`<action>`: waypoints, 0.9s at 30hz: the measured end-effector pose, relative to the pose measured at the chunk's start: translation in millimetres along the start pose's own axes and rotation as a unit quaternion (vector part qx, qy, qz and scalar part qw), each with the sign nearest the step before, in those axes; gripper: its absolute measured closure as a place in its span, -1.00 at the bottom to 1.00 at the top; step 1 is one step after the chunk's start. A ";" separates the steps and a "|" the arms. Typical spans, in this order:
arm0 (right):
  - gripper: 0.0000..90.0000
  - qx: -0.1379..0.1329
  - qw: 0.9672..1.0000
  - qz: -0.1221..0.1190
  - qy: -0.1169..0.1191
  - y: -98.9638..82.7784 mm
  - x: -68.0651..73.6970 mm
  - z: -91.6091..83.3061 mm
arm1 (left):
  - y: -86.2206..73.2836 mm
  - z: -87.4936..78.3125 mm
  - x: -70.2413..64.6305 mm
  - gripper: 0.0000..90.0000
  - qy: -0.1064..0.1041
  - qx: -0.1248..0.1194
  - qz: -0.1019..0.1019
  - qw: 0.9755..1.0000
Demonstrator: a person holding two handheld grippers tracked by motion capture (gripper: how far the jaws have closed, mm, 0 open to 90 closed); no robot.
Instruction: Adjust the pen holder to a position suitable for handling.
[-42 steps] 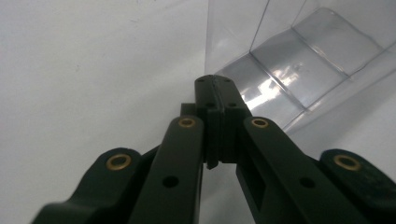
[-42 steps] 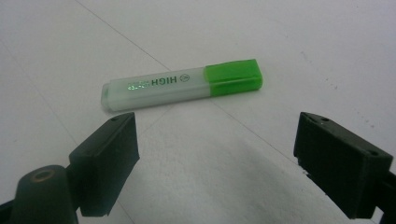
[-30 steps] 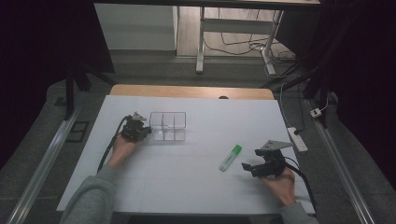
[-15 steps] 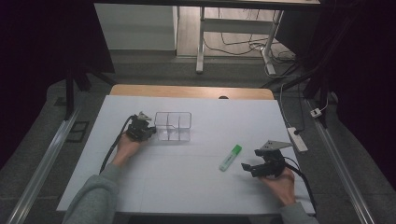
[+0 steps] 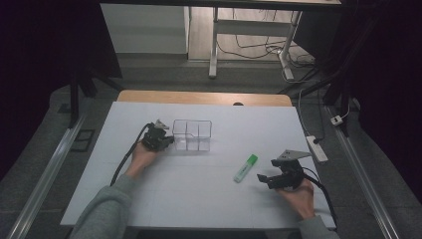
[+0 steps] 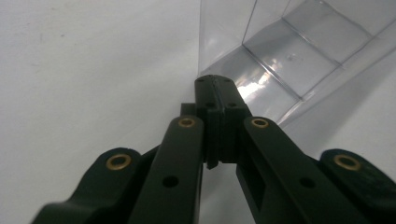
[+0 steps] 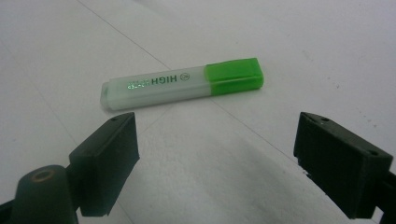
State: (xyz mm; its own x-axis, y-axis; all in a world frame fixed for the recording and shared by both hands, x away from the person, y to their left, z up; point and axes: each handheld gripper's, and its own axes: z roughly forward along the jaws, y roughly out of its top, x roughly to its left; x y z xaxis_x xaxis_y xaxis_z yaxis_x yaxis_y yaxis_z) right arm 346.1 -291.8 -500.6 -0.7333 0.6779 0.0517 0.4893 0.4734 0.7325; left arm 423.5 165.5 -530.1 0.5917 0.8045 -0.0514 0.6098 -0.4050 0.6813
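My work surface is a white table (image 5: 199, 199) with a wooden strip (image 5: 204, 97) along its far edge. A power strip (image 5: 317, 148) lies at the table's right edge. In the upper middle stands a white frame (image 5: 215, 40); cables (image 5: 259, 47) lie on the floor, I think.
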 end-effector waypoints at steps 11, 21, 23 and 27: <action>-0.71 0.005 1.000 -0.001 -0.001 -0.1 -0.3 1.0 | 7.9 8.1 -13.1 0.98 -0.008 0.001 0.012 1.000; -0.71 0.004 1.000 -0.001 -0.001 -0.2 -0.2 0.8 | 12.3 13.2 -20.3 0.98 -0.014 0.004 0.020 1.000; -0.71 0.003 1.000 -0.001 -0.002 -0.3 -0.1 1.0 | 13.2 14.3 -21.7 0.98 -0.017 0.004 0.020 1.000; -0.71 0.004 1.000 -0.001 -0.001 -0.3 -0.2 1.3 | 15.3 17.3 -25.7 0.98 -0.021 0.005 0.024 0.999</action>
State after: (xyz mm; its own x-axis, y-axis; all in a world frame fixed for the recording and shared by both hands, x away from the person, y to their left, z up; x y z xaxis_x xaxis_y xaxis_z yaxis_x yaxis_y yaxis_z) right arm 346.7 -291.3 -501.7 -0.7336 0.6778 0.0494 0.4918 0.4794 0.7269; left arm 426.8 131.1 -530.9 0.6420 0.7652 -0.0483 0.5847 -0.4478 0.6764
